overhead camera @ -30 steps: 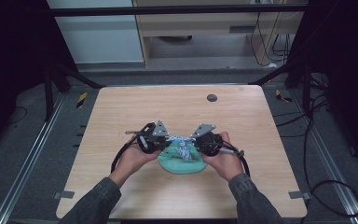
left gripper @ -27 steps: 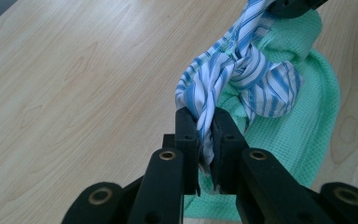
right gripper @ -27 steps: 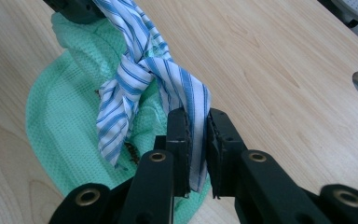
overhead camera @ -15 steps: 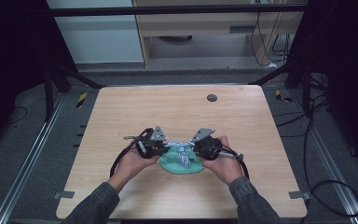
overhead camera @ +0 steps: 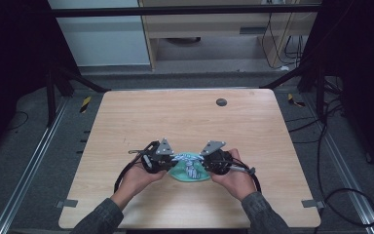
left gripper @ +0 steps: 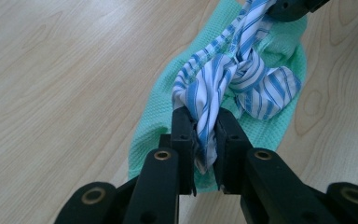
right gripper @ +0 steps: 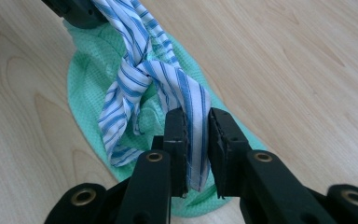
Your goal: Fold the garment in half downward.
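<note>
A blue-and-white striped cloth (overhead camera: 189,160), tied in a knot (left gripper: 242,77), stretches between my two grippers just above a green waffle-weave cloth (overhead camera: 189,175) that lies on the wooden table. My left gripper (left gripper: 207,128) is shut on one end of the striped cloth. The right gripper (right gripper: 196,126) is shut on the other end (right gripper: 193,107). In the high view the left gripper (overhead camera: 172,162) and right gripper (overhead camera: 203,164) face each other a short way apart, near the table's front. The knot (right gripper: 142,65) hangs over the green cloth (right gripper: 91,70).
The light wooden table (overhead camera: 185,117) has a small dark round mark (overhead camera: 221,102) at its far right. Black frame posts and cables (overhead camera: 341,195) stand around the table. A low cabinet stands on the floor behind.
Both hands have drifted slightly toward the table's near edge, the left one lower. Less of the green cloth shows between the grippers than before.
</note>
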Demonstrator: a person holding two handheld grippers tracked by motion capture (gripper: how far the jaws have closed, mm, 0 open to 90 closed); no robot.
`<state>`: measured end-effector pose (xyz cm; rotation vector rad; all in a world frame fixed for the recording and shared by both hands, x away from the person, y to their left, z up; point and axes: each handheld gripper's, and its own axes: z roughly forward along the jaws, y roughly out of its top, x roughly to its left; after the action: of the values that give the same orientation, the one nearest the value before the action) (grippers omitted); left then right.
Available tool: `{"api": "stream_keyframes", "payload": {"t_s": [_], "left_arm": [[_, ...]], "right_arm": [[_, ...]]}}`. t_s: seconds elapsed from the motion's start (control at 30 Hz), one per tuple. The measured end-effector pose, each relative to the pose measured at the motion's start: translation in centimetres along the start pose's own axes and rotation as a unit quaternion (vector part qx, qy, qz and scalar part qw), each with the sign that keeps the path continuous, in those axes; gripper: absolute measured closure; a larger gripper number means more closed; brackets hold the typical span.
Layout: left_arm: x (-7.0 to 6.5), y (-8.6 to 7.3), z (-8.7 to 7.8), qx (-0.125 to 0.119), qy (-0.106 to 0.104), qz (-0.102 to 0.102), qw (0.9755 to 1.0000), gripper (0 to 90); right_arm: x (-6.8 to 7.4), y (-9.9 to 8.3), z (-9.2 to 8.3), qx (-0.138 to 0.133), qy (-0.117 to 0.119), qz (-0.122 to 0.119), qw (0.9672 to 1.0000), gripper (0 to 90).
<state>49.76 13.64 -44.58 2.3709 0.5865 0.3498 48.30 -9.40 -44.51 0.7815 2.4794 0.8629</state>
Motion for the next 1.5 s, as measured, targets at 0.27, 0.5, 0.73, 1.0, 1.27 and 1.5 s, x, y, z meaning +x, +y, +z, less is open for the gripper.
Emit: {"api": "stream_keyframes", "payload": {"t_s": [0.27,0.5,0.73,1.0,1.27,1.5], "left_arm": [[-1.1,-0.7,-0.3,-0.009,0.007,-0.003,0.9999,74.5],[-2.1,-1.5,-0.4,-0.02,0.0,-0.009,0.9998,68.4],[-2.7,-2.0,-0.8,-0.026,-0.005,-0.013,0.9996,64.9],[-3.3,-2.9,-1.3,-0.024,-0.019,-0.016,0.9994,64.8],[-3.5,-3.4,-2.5,-0.034,-0.023,-0.02,0.999,65.1],[-3.6,-3.3,-3.4,-0.039,-0.022,-0.017,0.9988,65.8]], "right_arm": [[1.0,-0.8,-0.4,0.003,0.0,0.004,1.0,74.3],[1.8,-1.8,-0.4,0.007,0.012,0.009,0.9999,70.9],[2.4,-2.4,-0.4,0.011,0.018,0.007,0.9997,69.0],[3.1,-2.9,-0.6,0.015,0.026,0.005,0.9995,66.4],[3.7,-3.4,-1.0,0.019,0.029,0.005,0.9994,64.3],[3.8,-3.6,-1.3,0.02,0.028,0.006,0.9994,63.0]]}}
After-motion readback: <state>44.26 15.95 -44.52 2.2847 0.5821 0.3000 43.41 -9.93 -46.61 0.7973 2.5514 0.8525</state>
